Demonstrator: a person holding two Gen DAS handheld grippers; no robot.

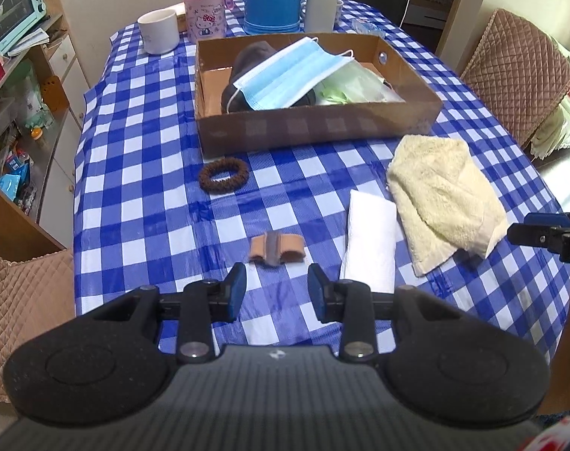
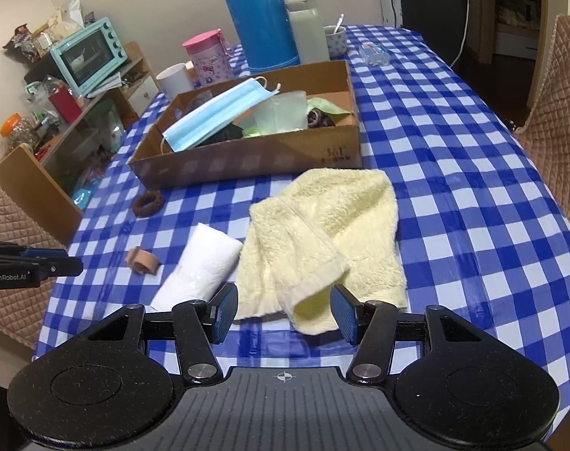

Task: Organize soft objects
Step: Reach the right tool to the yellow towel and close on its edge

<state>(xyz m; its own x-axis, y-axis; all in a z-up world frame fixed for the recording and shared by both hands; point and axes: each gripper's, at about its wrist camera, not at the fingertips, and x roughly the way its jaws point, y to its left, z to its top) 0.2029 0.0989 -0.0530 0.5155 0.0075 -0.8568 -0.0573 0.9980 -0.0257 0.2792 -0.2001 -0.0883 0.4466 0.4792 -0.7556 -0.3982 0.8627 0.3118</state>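
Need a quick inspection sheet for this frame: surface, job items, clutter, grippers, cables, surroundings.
Surface: table under a blue-and-white checked cloth.
Job's things: cardboard box holds a blue face mask and other soft items; yellow towel, white folded tissue, brown hair tie and small tan band lie outside it on the cloth.
Clutter: blue thermos, white bottle, pink cup, white mug behind the box.
Grippers: left gripper open, empty, just short of the band; right gripper open around the towel's near corner.
Cables: white cord hanging by the far wall.
Surroundings: quilted chairs, shelf with a teal toaster oven.
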